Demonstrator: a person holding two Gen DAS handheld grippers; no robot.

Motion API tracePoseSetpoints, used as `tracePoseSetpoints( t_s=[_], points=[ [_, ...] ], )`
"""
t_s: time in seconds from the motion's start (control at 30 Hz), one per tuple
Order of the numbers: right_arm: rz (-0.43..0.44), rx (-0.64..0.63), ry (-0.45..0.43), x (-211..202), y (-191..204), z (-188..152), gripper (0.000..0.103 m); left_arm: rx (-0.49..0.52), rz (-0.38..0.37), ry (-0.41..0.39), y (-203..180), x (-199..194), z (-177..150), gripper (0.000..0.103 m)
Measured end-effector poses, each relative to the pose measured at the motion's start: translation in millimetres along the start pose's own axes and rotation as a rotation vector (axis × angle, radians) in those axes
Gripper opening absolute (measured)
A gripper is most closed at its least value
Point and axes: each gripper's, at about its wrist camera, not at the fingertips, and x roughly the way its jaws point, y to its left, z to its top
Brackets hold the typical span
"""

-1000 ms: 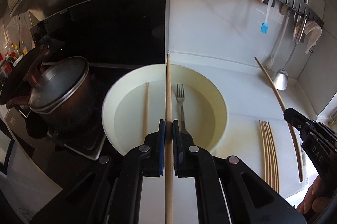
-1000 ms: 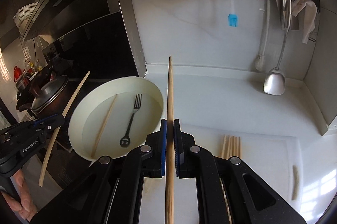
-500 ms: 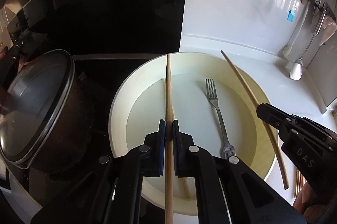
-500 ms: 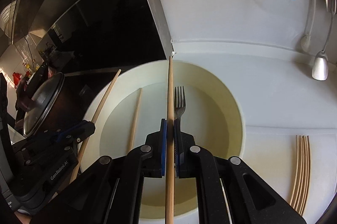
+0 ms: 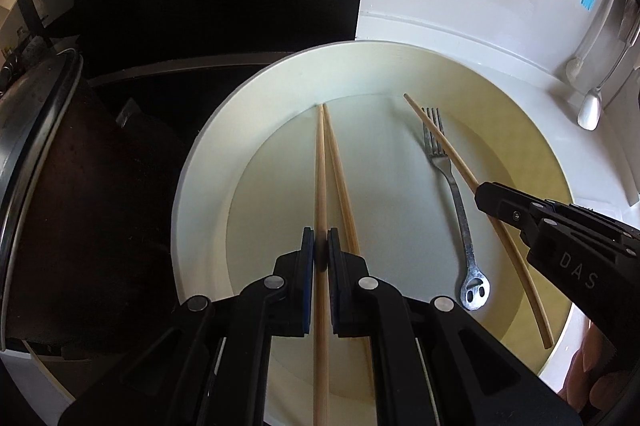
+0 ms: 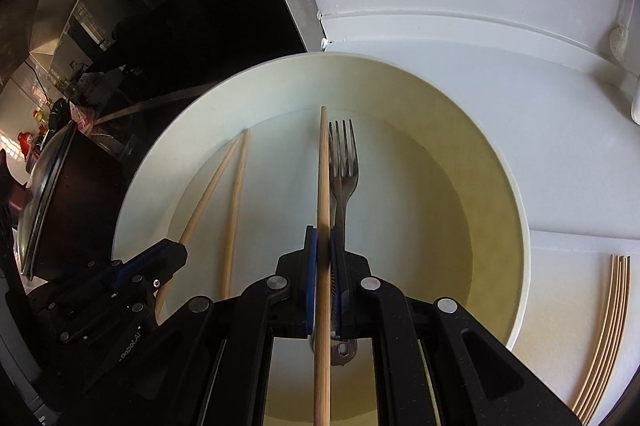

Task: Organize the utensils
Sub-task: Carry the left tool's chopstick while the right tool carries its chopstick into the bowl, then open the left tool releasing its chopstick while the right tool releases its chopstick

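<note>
A wide cream basin holds a steel fork and one loose wooden chopstick. My left gripper is shut on a chopstick that points down into the basin, right beside the loose one. My right gripper is shut on another chopstick, which runs just left of the fork in the right wrist view. Whether either tip touches the basin floor I cannot tell.
A dark pot with a metal lid stands close to the basin's left side on the black hob. Several more chopsticks lie together on the white counter to the right. Utensils hang on the wall at the far right.
Both grippers have come down and forward over the basin with their chopsticks. The tips, earlier above the rim, now point inside it, and the basin fills both views.
</note>
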Motion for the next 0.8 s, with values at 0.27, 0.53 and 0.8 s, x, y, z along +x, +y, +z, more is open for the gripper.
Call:
tracePoseSetpoints(
  t_s=[0.27, 0.53, 0.8],
  points=[
    [-0.009, -0.014, 0.063, 13.0, 0.2, 0.5, 0.008, -0.002, 0.012, 0.038, 0.4, 11.5, 0.7, 0.01],
    [-0.037, -0.066, -0.035, -21.3, 2.6, 2.7, 0.03, -0.03, 0.052, -0.007, 8.6, -12.2, -4.5, 0.068],
    [-0.077, -0.109, -0.068, -41.0, 9.5, -0.8, 0.041, -0.041, 0.051, -0.034, 11.6, -30.6, -8.2, 0.079]
  ],
)
